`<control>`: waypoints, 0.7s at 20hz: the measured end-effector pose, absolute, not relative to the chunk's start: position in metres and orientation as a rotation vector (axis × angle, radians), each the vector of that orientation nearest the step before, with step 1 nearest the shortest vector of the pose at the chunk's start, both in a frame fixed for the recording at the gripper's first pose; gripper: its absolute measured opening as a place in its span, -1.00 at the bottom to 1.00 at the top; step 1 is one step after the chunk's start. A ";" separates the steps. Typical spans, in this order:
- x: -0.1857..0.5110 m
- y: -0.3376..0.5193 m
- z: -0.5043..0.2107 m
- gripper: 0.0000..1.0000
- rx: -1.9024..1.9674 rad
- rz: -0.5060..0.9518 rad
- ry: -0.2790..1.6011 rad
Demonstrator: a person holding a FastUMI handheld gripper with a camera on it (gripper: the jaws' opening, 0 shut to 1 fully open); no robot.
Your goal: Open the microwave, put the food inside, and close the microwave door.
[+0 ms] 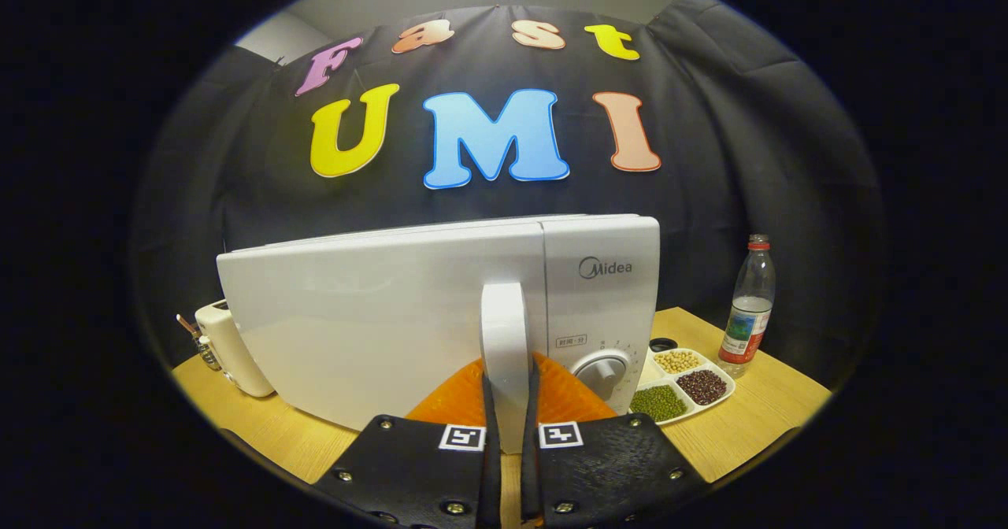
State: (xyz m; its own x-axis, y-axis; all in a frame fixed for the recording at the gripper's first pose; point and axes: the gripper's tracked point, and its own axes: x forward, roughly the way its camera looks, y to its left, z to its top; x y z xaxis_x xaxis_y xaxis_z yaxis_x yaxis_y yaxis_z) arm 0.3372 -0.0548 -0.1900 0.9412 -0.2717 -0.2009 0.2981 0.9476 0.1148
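Wooden table [756, 427] — hand-held gripper [509, 403] clamped round microwave [378, 316] handle [504, 332].

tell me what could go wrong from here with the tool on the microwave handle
The tool looks shut on the door handle; the narrow hold could slip off when pulled.

The microwave may slide on the table rather than open.

The bean tray and bottle stand close by its side and could get knocked.

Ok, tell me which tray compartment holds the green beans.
The compartment nearest the gripper: green mung beans, beside the dark red beans, before the pale soybeans.
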 end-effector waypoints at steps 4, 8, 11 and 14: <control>0.314 -0.043 -0.185 -0.88 0.089 -0.291 0.166; 0.274 -0.015 -0.185 -0.88 0.156 -0.232 0.194; 0.246 0.013 -0.181 -0.88 0.168 -0.167 0.179; 0.219 0.046 -0.179 -0.88 0.176 -0.101 0.161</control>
State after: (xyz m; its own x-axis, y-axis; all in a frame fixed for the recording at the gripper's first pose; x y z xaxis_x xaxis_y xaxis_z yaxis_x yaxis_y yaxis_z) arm 0.2186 0.0456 -0.1792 0.9820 -0.0857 -0.1685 0.1140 0.9795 0.1662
